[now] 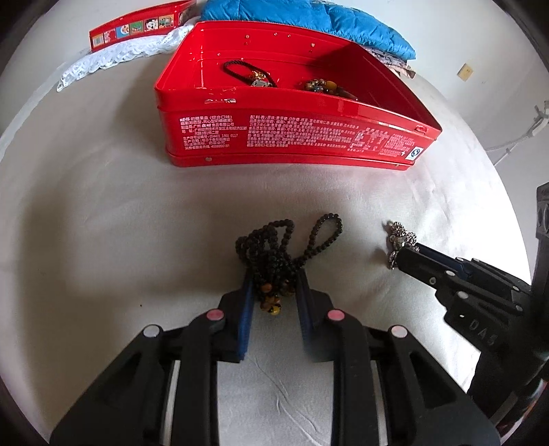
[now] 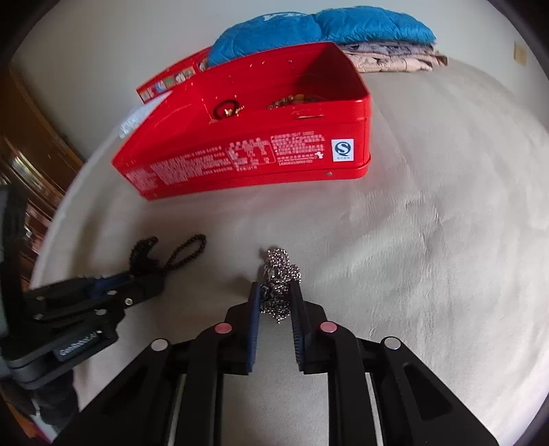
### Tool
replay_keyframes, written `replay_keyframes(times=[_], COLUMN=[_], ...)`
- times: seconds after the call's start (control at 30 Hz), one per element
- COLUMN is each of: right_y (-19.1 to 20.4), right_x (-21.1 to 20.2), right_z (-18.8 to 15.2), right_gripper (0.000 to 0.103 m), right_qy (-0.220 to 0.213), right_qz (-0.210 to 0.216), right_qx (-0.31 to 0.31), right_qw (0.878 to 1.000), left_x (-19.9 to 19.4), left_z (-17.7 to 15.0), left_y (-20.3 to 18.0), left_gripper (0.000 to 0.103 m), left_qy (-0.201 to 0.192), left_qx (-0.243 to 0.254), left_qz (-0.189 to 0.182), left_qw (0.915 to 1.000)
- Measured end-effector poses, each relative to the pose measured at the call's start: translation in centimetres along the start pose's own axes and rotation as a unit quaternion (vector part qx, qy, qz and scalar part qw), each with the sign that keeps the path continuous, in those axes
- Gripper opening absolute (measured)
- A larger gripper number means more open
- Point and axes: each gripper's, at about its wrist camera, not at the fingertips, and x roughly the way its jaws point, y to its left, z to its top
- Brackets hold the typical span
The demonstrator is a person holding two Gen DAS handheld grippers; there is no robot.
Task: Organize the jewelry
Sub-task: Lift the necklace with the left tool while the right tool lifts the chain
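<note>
A dark bead necklace (image 1: 274, 247) with amber beads lies on the cream bedsheet, its lower end between the fingers of my left gripper (image 1: 274, 278), whose jaws stand partly open around it. A silver chain necklace (image 2: 279, 274) lies bunched between the fingers of my right gripper (image 2: 276, 291), also partly open around it. The chain also shows in the left wrist view (image 1: 399, 238) at the right gripper's tip. An open red tin box (image 1: 308, 137) sits beyond, holding a black cord bracelet (image 1: 247, 73) and a brown bead bracelet (image 1: 322, 85).
The red tin's lid (image 1: 137, 27) lies at the far left by a white lace cloth (image 1: 116, 56). A blue quilted jacket (image 1: 308, 17) and folded clothes (image 2: 394, 58) lie behind the box. A wooden cabinet (image 2: 31, 147) stands at the left.
</note>
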Motion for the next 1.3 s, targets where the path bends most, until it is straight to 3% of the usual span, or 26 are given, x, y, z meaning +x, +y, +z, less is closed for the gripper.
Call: replay_keyframes(times=[0.07,0.27,0.57,0.67,0.8,1.07,1.17,1.2,1.3], right_y=[-0.6,-1.0,-1.5,-1.6,-1.0,0.4,1.1,1.2,1.3], right_x=[-0.5,-2.4,-1.0,-0.9,-0.2,0.3,0.4,0.5,0.4], right_z=[0.1,0.3,0.8,0.7,0.6,0.3,0.0,0.0,-0.2], right_gripper=[0.016,0.016,0.018,0.024,0.033,0.034,0.032,0.023,0.019], right_qy=[-0.006,-0.035,-0.016,-0.014,-0.006,-0.012,-0.013,-0.014,-0.015], right_qz=[0.014,0.027,0.037,0.038,0.033,-0.002,-0.029,-0.042,-0.049], right_qx=[0.01,0.015,0.025,0.027,0.016,-0.013,-0.036,-0.04,-0.043], right_qw=[1.0,0.999,0.999,0.999,0.999,1.0,0.999,0.998,0.998], left_x=[-0.5,-2.0,-1.2,-1.0,-1.2,-0.3,0.1,0.1,0.1], left_z=[0.1,0.2,0.7,0.8,0.9,1.4,1.4,1.3,1.2], left_y=[0.3,0.7,1.8,1.6,1.3,1.2,1.1,1.0,0.8], left_gripper=[0.013,0.012,0.013,0.017,0.038,0.044,0.043,0.04,0.025], left_qy=[-0.006,-0.022,-0.013,-0.01,-0.022,-0.024,-0.022,-0.018,-0.014], left_qx=[-0.006,-0.011,-0.03,-0.022,-0.013,-0.004,-0.001,0.0,0.005], left_qz=[-0.011,-0.03,-0.021,-0.012,0.005,0.032,0.033,0.031,0.017], left_qw=[0.9999,0.9992,0.9992,0.9996,0.9997,0.9992,0.9992,0.9994,0.9997])
